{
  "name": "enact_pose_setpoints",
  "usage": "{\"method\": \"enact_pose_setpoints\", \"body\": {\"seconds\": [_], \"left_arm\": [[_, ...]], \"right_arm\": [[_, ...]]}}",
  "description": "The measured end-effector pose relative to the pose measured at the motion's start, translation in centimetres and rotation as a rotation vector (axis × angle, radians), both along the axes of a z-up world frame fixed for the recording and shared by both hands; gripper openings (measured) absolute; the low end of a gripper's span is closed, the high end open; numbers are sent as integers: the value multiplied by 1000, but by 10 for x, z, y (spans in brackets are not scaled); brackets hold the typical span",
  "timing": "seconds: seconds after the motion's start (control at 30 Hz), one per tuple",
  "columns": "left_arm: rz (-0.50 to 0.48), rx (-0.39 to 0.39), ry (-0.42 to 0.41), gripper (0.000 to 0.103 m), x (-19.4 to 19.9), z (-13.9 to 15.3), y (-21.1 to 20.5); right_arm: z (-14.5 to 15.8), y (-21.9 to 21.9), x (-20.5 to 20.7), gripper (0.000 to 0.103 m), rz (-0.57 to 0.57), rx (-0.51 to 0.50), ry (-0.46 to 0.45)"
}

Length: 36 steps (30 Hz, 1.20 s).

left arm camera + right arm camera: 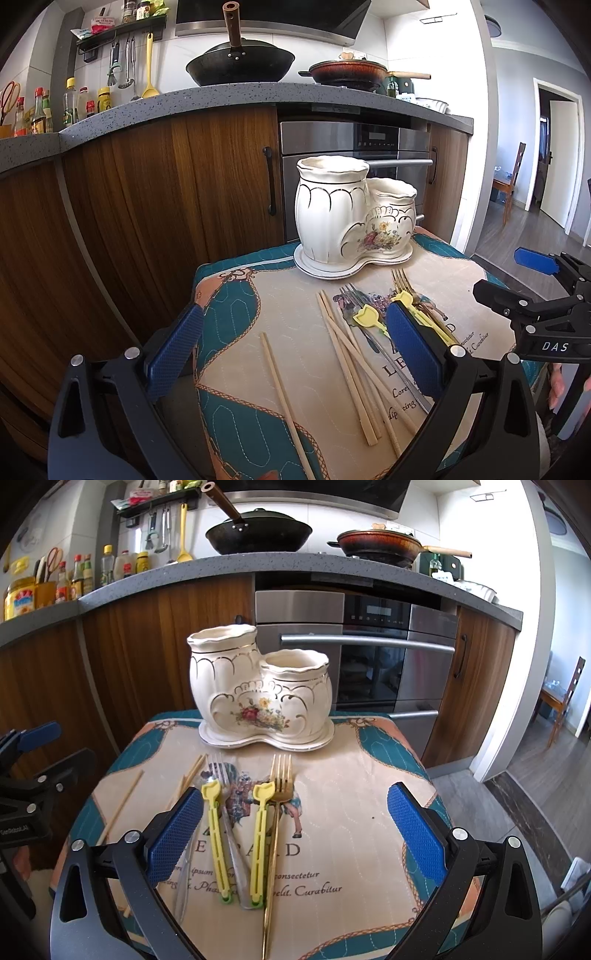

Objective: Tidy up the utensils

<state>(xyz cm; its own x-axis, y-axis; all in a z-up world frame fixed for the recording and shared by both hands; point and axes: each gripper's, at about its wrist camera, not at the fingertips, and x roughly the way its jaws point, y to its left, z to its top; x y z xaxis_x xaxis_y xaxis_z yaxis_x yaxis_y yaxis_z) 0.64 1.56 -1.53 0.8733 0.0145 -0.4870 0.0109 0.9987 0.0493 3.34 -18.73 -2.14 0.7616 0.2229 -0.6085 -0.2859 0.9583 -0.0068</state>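
Note:
A white ceramic two-pot utensil holder (351,218) (258,690) with a flower print stands on its saucer at the far side of a patterned cloth (351,812). Both pots look empty. In front of it lie several wooden chopsticks (354,365) (120,806), two yellow clip sticks (260,842) (364,316), a silver fork (221,775) (351,295) and a gold fork (279,794) (400,282). My left gripper (295,354) hovers open over the chopsticks. My right gripper (295,834) hovers open over the forks and yellow sticks, holding nothing.
Wooden cabinets (147,192) and a steel oven (369,657) rise just behind the cloth-covered surface. A wok (240,62) and a pan (380,542) sit on the grey counter above. The right gripper's body (546,314) is at the right edge of the left wrist view.

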Motion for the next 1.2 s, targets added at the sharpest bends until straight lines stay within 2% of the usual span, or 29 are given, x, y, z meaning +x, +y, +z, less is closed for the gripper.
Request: {"method": "enact_pose_setpoints", "body": {"seconds": [0.2,0.4,0.57,0.6,0.7,0.8,0.83,0.9,1.0,1.1,1.13,1.2], "left_arm": [[-14,8,10,98,1,-1,1],[64,89,19,97,7,9,18],[96,87,155,96,17,4,34],[90,82,200,95,17,-2,33],[45,70,281,82,16,-21,24],[27,73,351,72,19,-39,16],[23,61,366,68,20,-43,15],[12,38,390,67,23,-48,13],[9,38,404,62,26,-52,11],[13,11,426,55,31,-56,14],[16,1,434,51,32,-56,16],[20,-15,447,47,32,-59,20]], "right_arm": [[-3,-2,4,99,31,17,21],[-9,-11,11,99,24,25,28],[-17,-7,18,99,90,-18,61],[-17,-5,17,99,99,-37,48],[-18,-1,16,99,140,-62,39],[-23,-2,18,99,173,-53,78],[-26,-3,19,99,176,-53,91],[-30,-6,20,99,191,-45,117],[-38,-11,25,97,173,-32,167],[-42,-16,34,95,164,-10,237],[-41,-14,36,93,163,-23,236],[-42,-11,38,76,160,-53,234]]}}
